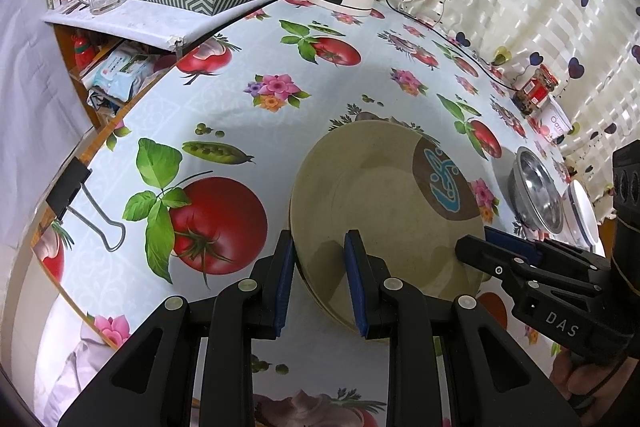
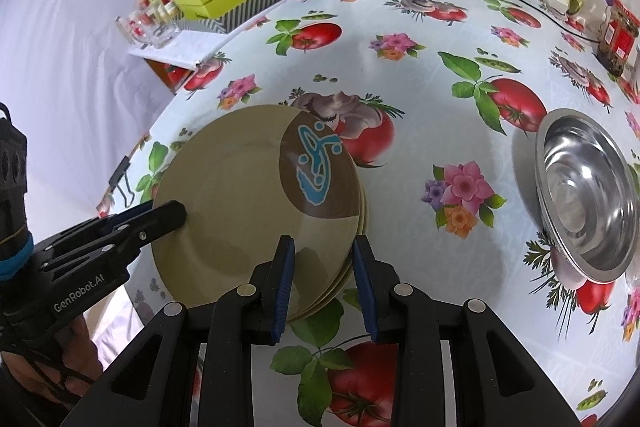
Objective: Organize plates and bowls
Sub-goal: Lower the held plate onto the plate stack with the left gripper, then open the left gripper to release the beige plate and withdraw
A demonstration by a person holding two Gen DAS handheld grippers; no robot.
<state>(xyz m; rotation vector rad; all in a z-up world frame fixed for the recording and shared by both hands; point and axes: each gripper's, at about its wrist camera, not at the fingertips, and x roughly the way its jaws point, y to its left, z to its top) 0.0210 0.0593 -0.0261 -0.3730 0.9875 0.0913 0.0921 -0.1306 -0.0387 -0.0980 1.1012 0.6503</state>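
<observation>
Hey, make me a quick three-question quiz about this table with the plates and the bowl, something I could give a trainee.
1. True or false: the metal bowl sits on top of the stack of plates.
2. What marks the top plate? A: a blue figure on a brown patch. B: a red tomato. C: nothing, it is plain.
3. Where are the left gripper and the right gripper relative to the stack?

Key
1. False: it stands apart on the tablecloth.
2. A.
3. At the stack's rim, on opposite sides, fingers straddling the edge.
</observation>
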